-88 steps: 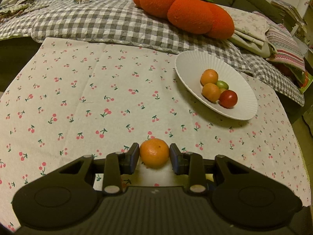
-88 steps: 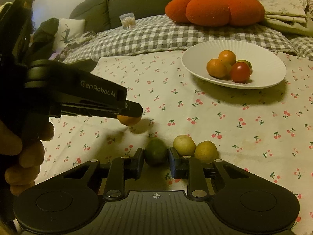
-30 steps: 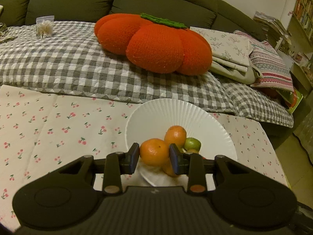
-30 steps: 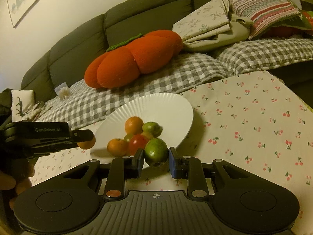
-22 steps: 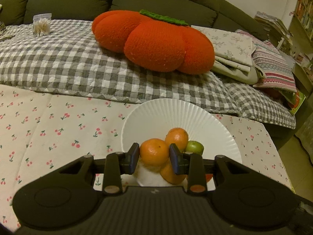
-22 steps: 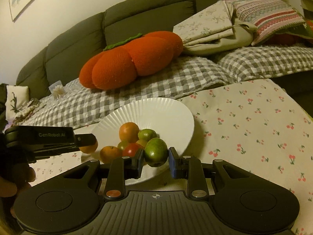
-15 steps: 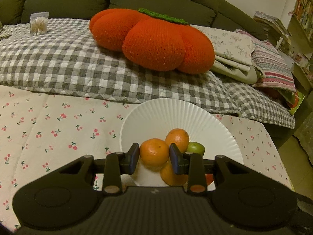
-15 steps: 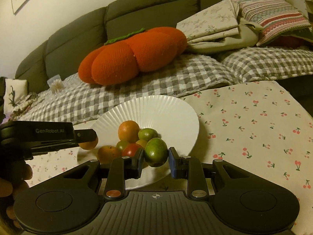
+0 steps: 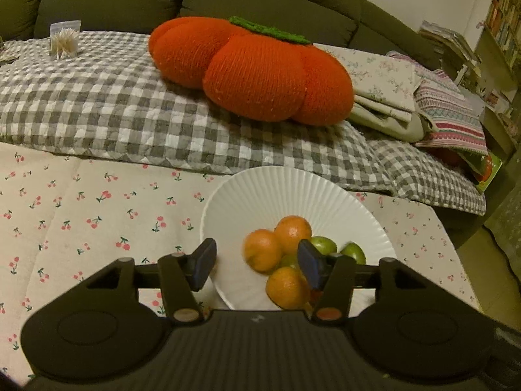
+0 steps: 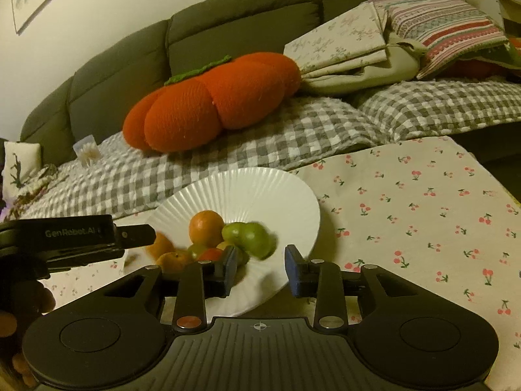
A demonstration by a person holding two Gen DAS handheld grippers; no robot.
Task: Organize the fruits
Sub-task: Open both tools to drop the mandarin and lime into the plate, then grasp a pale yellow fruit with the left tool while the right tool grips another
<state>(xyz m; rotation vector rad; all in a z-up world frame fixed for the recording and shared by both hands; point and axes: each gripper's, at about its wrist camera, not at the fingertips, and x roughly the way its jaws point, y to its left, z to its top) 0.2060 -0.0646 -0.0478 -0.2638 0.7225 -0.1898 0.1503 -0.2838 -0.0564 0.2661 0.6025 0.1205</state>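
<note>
A white ribbed plate (image 9: 260,195) (image 10: 254,192) holds a pile of fruit. My left gripper (image 9: 257,262) is open just above the plate's near rim; the orange (image 9: 262,250) it carried lies blurred in the pile beside two other oranges (image 9: 293,229) (image 9: 286,288) and green limes (image 9: 355,251). My right gripper (image 10: 260,265) is open over the plate's near edge; the green lime (image 10: 259,239) it carried is blurred in the pile next to an orange (image 10: 205,223) and a red tomato (image 10: 211,254). The left gripper (image 10: 130,234) shows in the right wrist view.
The plate sits on a cherry-print tablecloth (image 9: 81,215) (image 10: 423,202). Behind it lies a grey checked blanket (image 9: 97,107) with an orange pumpkin cushion (image 9: 254,68) (image 10: 211,101), folded cloths (image 10: 358,52) and a toothpick box (image 9: 63,40).
Both grippers have opened. The orange has dropped from the left one and the green lime from the right one into the pile on the plate.
</note>
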